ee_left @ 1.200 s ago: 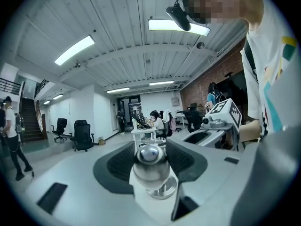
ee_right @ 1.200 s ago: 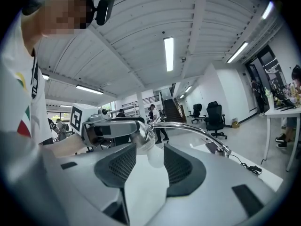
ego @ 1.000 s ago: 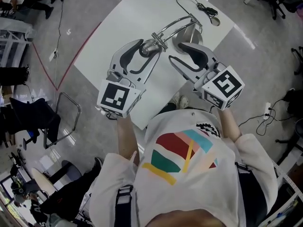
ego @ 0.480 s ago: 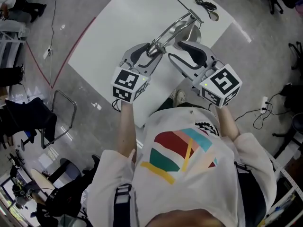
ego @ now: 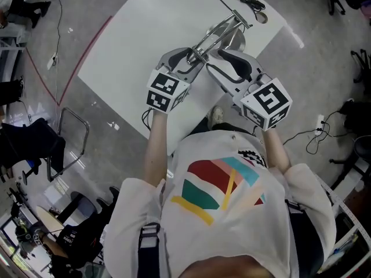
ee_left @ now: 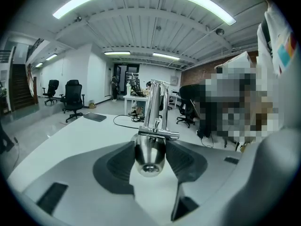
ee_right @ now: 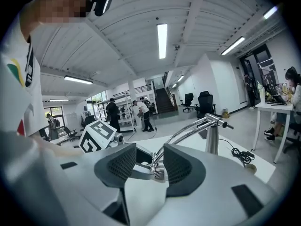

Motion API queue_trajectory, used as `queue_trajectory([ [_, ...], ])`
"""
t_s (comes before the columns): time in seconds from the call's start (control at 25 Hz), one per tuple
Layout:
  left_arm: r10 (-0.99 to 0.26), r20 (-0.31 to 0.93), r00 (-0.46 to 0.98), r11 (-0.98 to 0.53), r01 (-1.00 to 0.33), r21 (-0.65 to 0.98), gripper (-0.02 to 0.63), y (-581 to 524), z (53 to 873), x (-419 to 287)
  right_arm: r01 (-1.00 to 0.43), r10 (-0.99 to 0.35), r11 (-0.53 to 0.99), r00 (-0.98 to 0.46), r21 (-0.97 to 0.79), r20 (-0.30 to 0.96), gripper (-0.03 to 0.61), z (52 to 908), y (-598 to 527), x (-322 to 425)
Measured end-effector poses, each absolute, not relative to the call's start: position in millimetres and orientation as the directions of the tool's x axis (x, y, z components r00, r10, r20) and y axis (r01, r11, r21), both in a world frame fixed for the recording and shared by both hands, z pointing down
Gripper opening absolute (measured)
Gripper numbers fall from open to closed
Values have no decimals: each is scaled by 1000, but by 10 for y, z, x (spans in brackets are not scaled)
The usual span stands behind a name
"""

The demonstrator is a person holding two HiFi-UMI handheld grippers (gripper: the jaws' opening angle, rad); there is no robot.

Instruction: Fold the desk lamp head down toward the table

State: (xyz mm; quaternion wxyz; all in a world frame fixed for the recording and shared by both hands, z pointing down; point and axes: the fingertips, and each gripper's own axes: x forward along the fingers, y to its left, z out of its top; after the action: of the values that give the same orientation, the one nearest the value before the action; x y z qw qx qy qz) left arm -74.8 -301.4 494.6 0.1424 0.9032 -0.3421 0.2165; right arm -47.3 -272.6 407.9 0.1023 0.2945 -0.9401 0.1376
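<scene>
A chrome desk lamp stands on the white table (ego: 139, 33), its round base (ego: 236, 38) at the far right. Its twin-rod arm (ego: 217, 32) slopes down to the small bullet-shaped lamp head (ego: 193, 55). My left gripper (ego: 188, 59) is shut on that head; in the left gripper view both pads press the sides of the lamp head (ee_left: 149, 155), low over the table. My right gripper (ego: 213, 61) hovers open beside the arm, over the base. In the right gripper view the lamp arm (ee_right: 188, 128) shows beyond the gap of the right gripper (ee_right: 150, 163), untouched.
The lamp's black cable (ego: 242, 2) loops at the table's far edge. A dark flat pad (ee_left: 95, 117) lies on the table farther off. A metal chair frame (ego: 72, 141) and red floor tape (ego: 87, 59) are left of the table. People stand in the background (ee_right: 141, 114).
My left gripper has sunk toward the table with the lamp head in it, and the lamp arm now slopes lower. The right gripper dropped slightly and stays open.
</scene>
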Motion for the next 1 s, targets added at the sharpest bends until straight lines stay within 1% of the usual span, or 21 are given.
queue_trajectory([
  [0.12, -537, 498, 680, -740, -664, 108, 250, -3095, 5072, -666, -597, -535, 777, -794, -200, 289, 169, 4150, -2760, -422],
  [0.48, -527, 471, 708, -746, -650, 143, 252, -3143, 5156, -627, -611, -538, 769, -777, -188, 327, 169, 4268, -2702, -425],
  [0.64, -553, 454, 698, -734, -667, 131, 252, -3126, 5159, -633, -631, -559, 756, -762, -177, 327, 169, 4271, -2705, -423],
  [0.8, -609, 447, 655, -710, -701, 60, 250, -3018, 5057, -709, -647, -586, 743, -752, -169, 303, 169, 4176, -2750, -351],
  [0.84, -634, 417, 651, -697, -715, 57, 250, -2977, 4934, -770, -651, -596, 740, -751, -167, 284, 169, 4103, -2761, -322],
  [0.88, -668, 360, 651, -674, -734, 78, 250, -2959, 4744, -849, -658, -612, 735, -747, -162, 260, 169, 4002, -2784, -284],
  [1.0, -782, 114, 613, -572, -778, 261, 248, -3039, 3963, -1142, -703, -688, 698, -712, -140, 144, 169, 3554, -2928, -106],
])
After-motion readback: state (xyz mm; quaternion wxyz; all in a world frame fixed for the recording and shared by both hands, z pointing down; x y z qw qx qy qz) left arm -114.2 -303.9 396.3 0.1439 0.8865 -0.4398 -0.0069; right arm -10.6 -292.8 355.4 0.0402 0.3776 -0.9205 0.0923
